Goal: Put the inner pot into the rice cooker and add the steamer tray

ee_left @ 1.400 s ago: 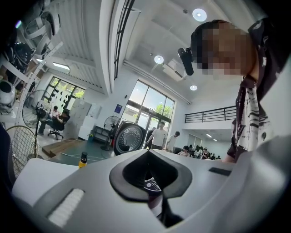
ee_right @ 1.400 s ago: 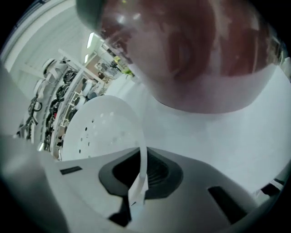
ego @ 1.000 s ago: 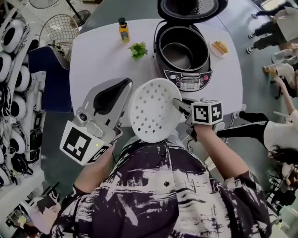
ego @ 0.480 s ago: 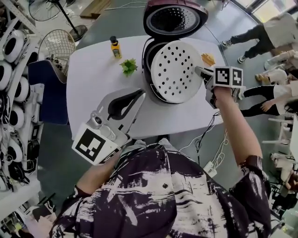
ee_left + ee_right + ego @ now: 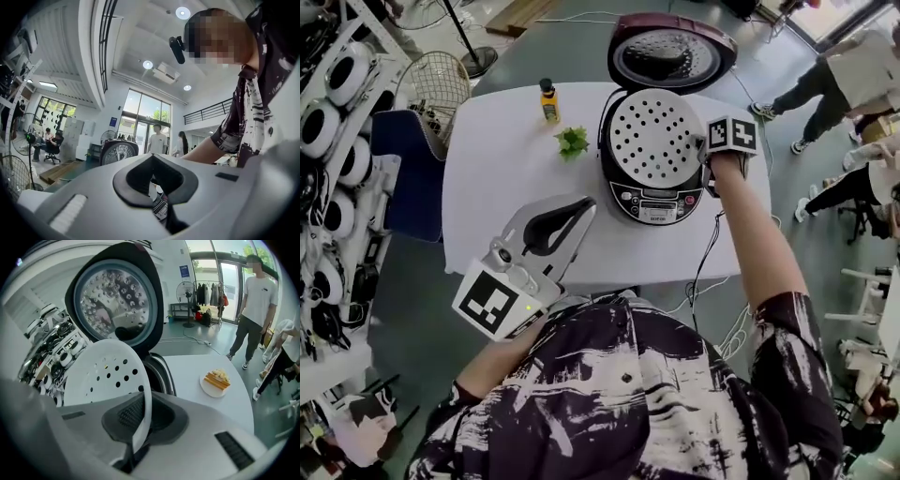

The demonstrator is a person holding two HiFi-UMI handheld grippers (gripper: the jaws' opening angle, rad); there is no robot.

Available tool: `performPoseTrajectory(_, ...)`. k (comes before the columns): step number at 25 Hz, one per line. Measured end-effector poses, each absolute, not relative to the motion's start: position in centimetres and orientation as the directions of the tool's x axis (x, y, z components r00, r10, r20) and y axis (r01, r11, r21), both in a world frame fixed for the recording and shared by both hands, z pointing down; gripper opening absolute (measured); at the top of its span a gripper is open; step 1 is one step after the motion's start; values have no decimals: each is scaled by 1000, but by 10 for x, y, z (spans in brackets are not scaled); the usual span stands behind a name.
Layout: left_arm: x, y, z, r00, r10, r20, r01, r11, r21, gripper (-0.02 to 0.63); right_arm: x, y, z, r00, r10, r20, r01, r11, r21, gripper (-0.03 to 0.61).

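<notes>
The right gripper (image 5: 139, 425) clamps the steamer tray (image 5: 104, 376) (white, perforated) at the open rice cooker (image 5: 115, 301).

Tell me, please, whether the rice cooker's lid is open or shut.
Open: the lid stands tilted back behind the rice cooker, its dimpled inner face showing.

Head view looked steeply down at table (image 5: 506, 187). Right gripper view faced rice cooker (image 5: 117, 301) closely, shared with head view; left looked level, roomward.
</notes>
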State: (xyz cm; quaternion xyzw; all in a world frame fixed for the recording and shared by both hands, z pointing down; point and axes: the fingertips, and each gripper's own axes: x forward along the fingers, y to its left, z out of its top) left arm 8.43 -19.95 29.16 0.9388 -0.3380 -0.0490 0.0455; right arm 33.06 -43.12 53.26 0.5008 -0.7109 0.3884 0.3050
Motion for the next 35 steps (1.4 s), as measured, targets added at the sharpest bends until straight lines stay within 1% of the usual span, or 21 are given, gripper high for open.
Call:
performPoseTrajectory(9,87,-205,297,760,-648,-52,-637,-758,138,5,332,-438,559,-211,-481,851,-975,163,-150,2)
performPoseTrajectory(14,91,-211,300,768,-638,-46,-627,-765,144,5,331,-442,561,-132,-507,852,-976,217,-22,2)
performPoseTrajectory(17,95,-212,301,776,-629,-45,-618,-772,147,5,331,-443,556,-113,-551,827,-970,241,29,2)
performPoseTrajectory(20,99,-213,301,784,-619,-42,-608,-780,146,5,336,-448,542,-104,-640,761,-965,251,79,3)
performPoseTrajectory(23,104,-214,301,794,-607,-41,-596,-790,146,5,339,-449,524,-122,-713,690,-961,259,98,18)
performPoseTrajectory(25,108,-215,302,801,-597,-39,-587,-796,145,5,336,-447,511,-166,-743,648,-962,266,59,24)
performPoseTrajectory(30,124,-217,301,819,-573,-39,-563,-815,138,5,323,-429,472,-296,-794,531,-949,309,-66,79)
performPoseTrajectory(31,128,-218,300,822,-568,-39,-558,-818,136,5,320,-426,468,-314,-791,525,-942,329,-68,89)
performPoseTrajectory(33,135,-218,298,830,-557,-38,-548,-826,132,5,318,-424,475,-330,-767,550,-931,360,-56,94)
performPoseTrajectory(35,143,-218,296,837,-547,-36,-539,-833,127,5,325,-427,499,-300,-730,614,-934,356,-32,72)
